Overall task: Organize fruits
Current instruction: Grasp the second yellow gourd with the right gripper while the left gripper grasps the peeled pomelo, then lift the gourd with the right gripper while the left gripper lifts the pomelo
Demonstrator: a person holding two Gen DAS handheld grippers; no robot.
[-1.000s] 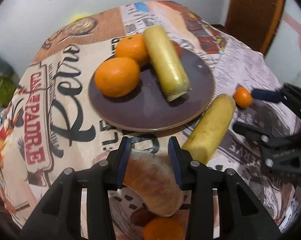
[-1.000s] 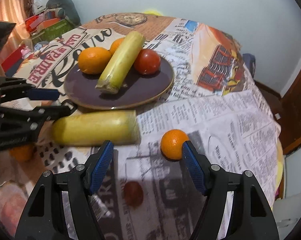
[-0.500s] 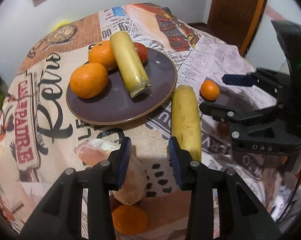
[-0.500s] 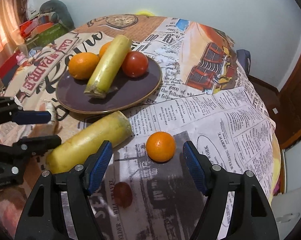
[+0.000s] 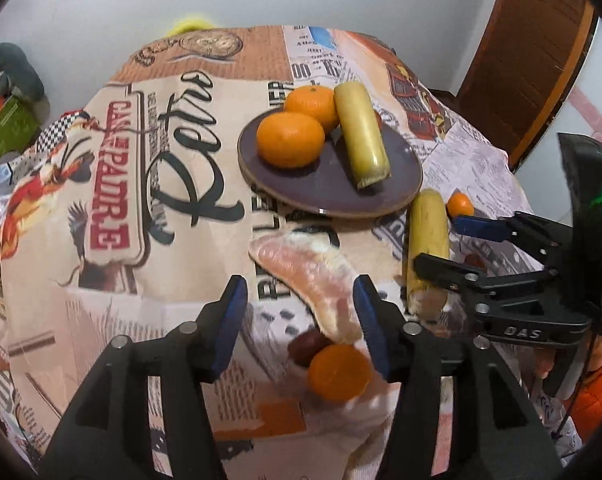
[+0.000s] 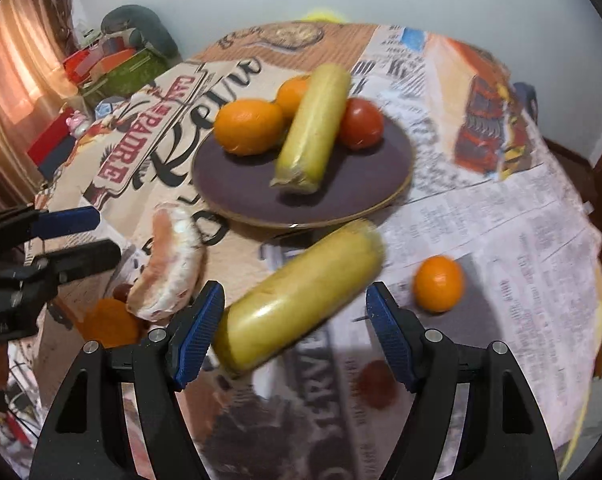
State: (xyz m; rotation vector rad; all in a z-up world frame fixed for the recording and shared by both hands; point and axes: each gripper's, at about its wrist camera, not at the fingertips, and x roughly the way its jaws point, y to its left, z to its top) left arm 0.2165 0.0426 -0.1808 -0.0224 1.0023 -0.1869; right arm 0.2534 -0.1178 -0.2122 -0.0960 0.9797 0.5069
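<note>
Two tongs hover over the worktop [image 6: 501,208], both with jaws apart and gripping nothing. Left tongs [image 5: 301,312] straddle the pink peeled fruit wedge [image 5: 309,276]; right tongs [image 6: 295,332] bracket the near end of a loose yellow cylinder [image 6: 301,296]. Beyond sits the dark plate [image 6: 241,184] — two oranges [image 6: 249,126], a red fruit [image 6: 361,122], another yellow cylinder [image 6: 313,128]. One small orange [image 6: 437,284] lies apart.

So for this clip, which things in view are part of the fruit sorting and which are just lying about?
Part of the job:
- purple plate holding two oranges, a red fruit and a yellow piece
- loose yellow piece
- pomelo wedge
- small orange
- orange nearest the left gripper
- left gripper, right gripper, both open

Lying about:
- printed tablecloth
- green box
- door
</note>
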